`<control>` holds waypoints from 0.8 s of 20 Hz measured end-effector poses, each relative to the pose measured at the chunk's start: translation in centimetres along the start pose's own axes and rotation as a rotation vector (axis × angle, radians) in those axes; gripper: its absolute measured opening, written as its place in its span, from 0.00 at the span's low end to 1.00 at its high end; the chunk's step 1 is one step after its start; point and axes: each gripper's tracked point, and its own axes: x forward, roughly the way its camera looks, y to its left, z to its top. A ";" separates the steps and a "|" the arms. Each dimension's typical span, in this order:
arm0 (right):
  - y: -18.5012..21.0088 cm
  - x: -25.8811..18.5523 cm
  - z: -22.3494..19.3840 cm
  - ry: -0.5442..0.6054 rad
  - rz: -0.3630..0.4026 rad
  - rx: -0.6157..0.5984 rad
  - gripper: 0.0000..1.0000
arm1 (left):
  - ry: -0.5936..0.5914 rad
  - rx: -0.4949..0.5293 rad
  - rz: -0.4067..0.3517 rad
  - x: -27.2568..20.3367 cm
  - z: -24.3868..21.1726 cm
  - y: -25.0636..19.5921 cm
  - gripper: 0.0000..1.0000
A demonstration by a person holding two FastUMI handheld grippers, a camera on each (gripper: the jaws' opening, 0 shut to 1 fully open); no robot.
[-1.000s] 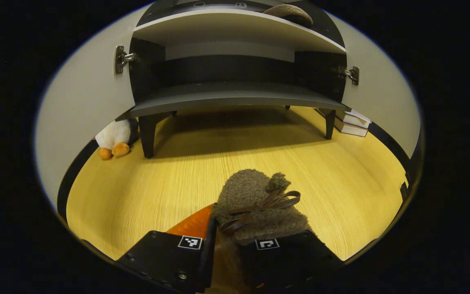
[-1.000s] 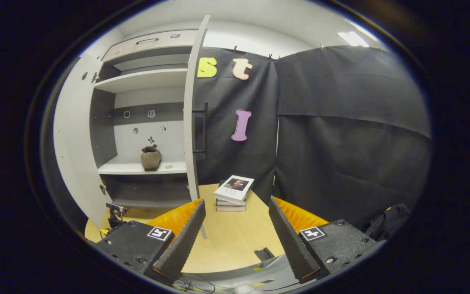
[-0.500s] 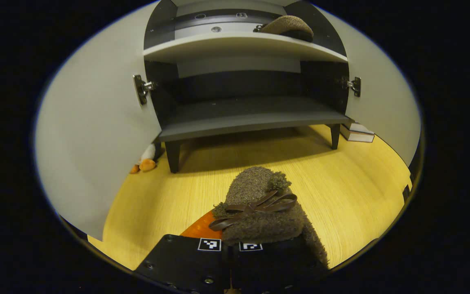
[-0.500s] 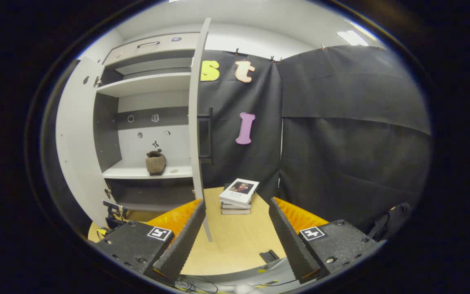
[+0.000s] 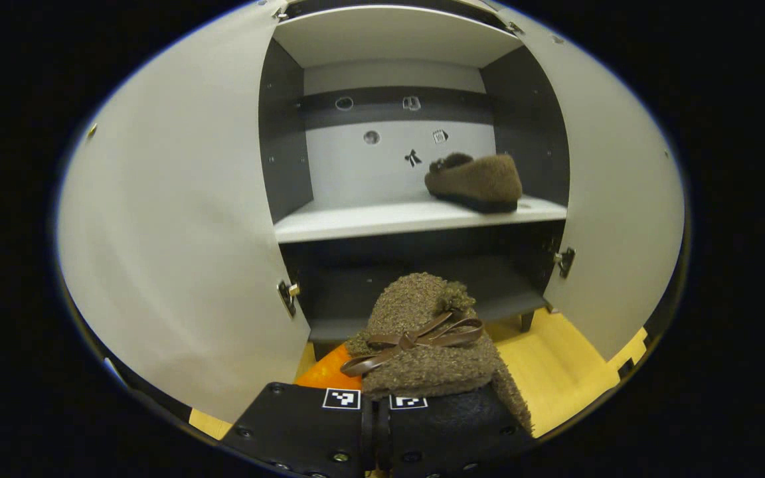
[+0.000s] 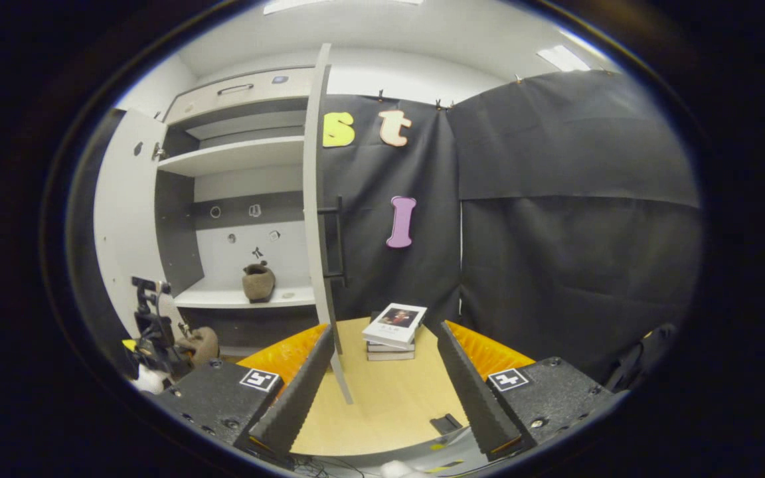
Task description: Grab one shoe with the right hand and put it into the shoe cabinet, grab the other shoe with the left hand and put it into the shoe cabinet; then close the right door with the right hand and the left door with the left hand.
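Left gripper view: shoe [image 5: 422, 332] toe toward cabinet [image 5: 396, 219]

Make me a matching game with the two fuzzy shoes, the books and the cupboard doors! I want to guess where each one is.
Things:
1. shoe with the bow
2. other shoe
3. stack of books
4. cabinet doors

Places or states:
A. on the wooden floor, beside the cabinet
B. standing wide open
C. clamped in the left gripper, in front of the cabinet
D. resting on the white shelf inside

Pairs: 1-C, 2-D, 3-A, 4-B
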 end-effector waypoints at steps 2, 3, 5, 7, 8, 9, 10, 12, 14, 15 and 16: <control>-0.5 0.3 0.3 -0.006 0.002 0.017 0.99 | -0.049 -0.029 -0.003 0.5 5.3 -0.4 0.10; -0.7 0.6 0.3 -0.008 0.005 0.024 0.99 | -0.077 -0.020 0.015 1.1 7.8 -0.3 0.11; -1.4 1.0 0.5 -0.013 0.003 0.030 0.99 | -0.128 0.004 0.053 2.5 12.5 -0.1 0.11; -2.1 1.6 0.7 -0.014 0.000 0.033 0.99 | -0.162 0.008 0.075 3.5 13.8 0.9 0.11; -2.3 1.9 0.8 -0.012 -0.004 0.037 0.99 | -0.173 0.015 0.086 6.8 17.1 0.1 0.10; -2.7 2.1 0.8 -0.006 -0.005 0.040 0.99 | -0.191 0.028 0.097 7.7 18.8 0.6 0.10; -3.2 2.2 0.8 -0.004 -0.010 0.043 0.99 | -0.197 0.035 0.113 8.1 20.0 0.5 0.11; -4.2 2.6 1.1 -0.007 -0.030 0.043 0.99 | -0.199 0.038 0.128 10.7 21.1 0.8 0.10; -5.2 2.6 1.2 -0.007 -0.049 0.036 0.99 | -0.178 0.037 0.137 13.5 21.6 1.3 0.10; -5.7 2.6 1.3 -0.005 -0.060 0.036 0.99 | -0.156 0.045 0.146 14.8 21.6 1.5 0.10; -6.1 2.7 1.3 -0.001 -0.068 0.037 0.99 | -0.136 0.047 0.154 16.2 21.5 1.7 0.10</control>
